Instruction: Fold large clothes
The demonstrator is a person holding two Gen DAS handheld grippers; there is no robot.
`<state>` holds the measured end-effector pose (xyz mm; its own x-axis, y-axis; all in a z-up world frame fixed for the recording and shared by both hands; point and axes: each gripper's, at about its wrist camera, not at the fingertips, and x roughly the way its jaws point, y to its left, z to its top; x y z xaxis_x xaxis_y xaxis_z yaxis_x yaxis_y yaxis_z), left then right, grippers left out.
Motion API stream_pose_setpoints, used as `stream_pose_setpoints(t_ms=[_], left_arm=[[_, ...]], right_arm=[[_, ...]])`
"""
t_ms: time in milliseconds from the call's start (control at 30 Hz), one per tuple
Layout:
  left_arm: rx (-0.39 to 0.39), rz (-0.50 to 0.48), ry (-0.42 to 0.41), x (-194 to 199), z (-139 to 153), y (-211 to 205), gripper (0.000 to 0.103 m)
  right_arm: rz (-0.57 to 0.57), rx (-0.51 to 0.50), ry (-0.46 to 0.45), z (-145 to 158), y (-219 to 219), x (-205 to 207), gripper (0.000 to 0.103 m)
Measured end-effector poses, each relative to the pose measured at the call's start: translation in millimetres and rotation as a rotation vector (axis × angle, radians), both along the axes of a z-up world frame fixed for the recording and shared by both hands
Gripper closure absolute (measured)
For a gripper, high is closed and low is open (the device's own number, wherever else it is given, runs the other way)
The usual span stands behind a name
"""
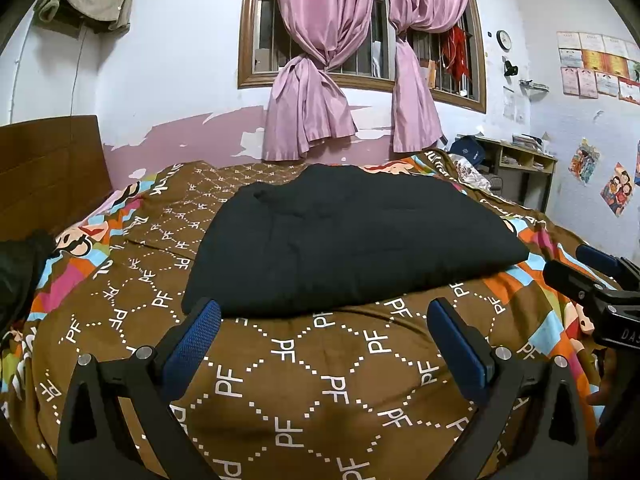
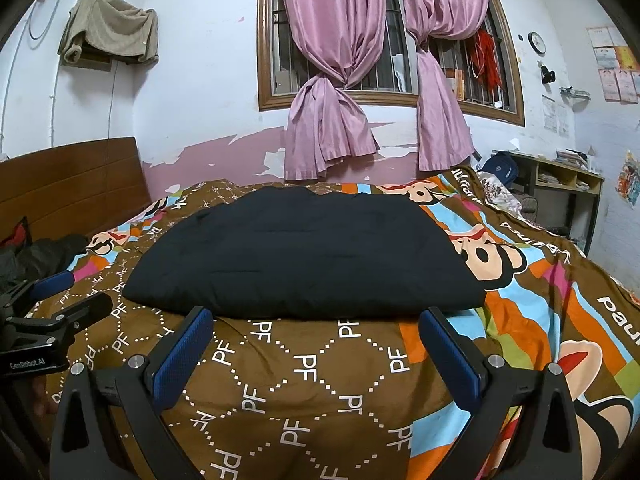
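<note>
A folded black garment (image 1: 352, 236) lies flat on a brown "PF"-patterned bedspread (image 1: 304, 364), just beyond the fingertips of two handheld grippers, its long axis running across the bed, parallel to the curtained window (image 1: 360, 40). The left gripper (image 1: 324, 316) and right gripper (image 2: 316, 324) hover side by side over the bedspread, both spread wide, gripping nothing.

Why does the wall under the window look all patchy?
The pink paint below the window has peeled off in ragged white patches, so that wall looks damaged. The black garment lies folded flat on the bedspread, not askew. Both claws, left and right, are open and hold nothing.
</note>
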<state>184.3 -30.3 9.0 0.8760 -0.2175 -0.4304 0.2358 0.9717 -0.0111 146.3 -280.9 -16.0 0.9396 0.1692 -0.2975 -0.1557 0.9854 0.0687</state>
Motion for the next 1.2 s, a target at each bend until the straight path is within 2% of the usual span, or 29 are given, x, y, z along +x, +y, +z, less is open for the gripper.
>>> stream_pose_setpoints(t_ms=[1200], left_arm=[[0.001, 0.000, -0.003, -0.8, -1.3, -0.5, 0.002]], right_arm=[[-0.002, 0.013, 0.010, -1.1, 2.5, -0.8, 0.000]])
